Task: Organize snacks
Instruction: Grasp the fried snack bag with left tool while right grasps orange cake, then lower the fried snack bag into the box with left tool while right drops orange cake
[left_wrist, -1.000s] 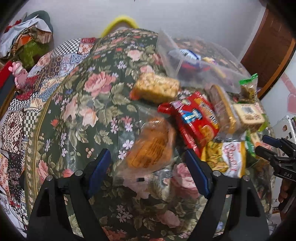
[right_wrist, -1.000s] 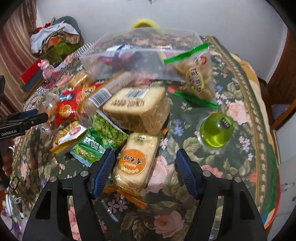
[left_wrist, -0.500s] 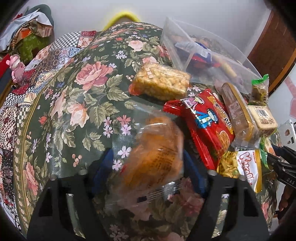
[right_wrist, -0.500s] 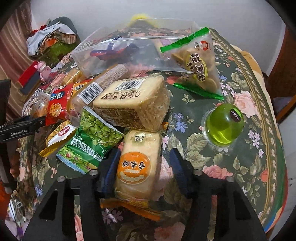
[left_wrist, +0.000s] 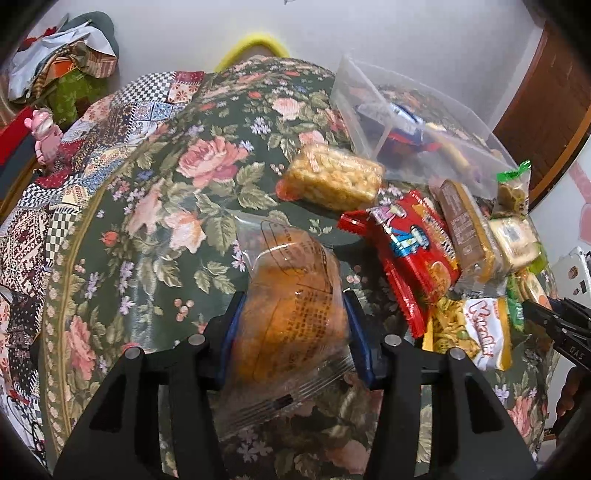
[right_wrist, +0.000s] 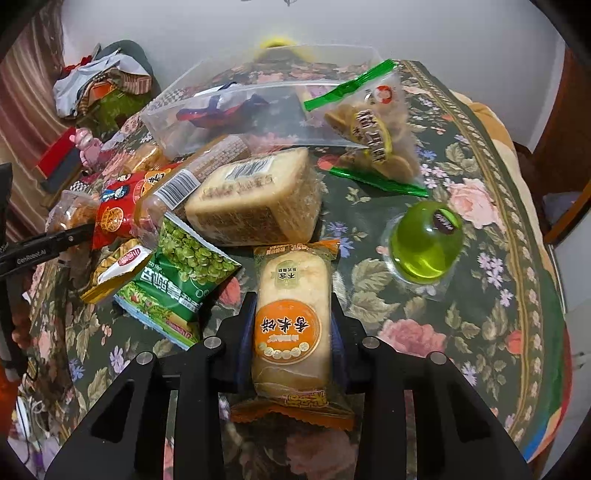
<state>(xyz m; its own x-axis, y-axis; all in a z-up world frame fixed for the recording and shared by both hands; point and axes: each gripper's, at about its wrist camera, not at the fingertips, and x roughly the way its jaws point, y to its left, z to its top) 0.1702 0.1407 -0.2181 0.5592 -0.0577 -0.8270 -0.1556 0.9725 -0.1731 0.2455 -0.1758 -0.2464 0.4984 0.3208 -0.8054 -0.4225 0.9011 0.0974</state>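
Two grabs locked: left gripper (left_wrist: 293, 332) clamping bagged bun (left_wrist: 291, 295), right gripper (right_wrist: 291, 332) clamping rice cracker pack (right_wrist: 291, 317), next likely lifting toward clear bin (right_wrist: 258, 99).

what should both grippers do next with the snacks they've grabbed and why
Probably lift both straight up. The left gripper is shut on the orange bun packet and the right gripper on the rice cake packet, both low over the tablecloth; the clear plastic bin sits beyond the pile.
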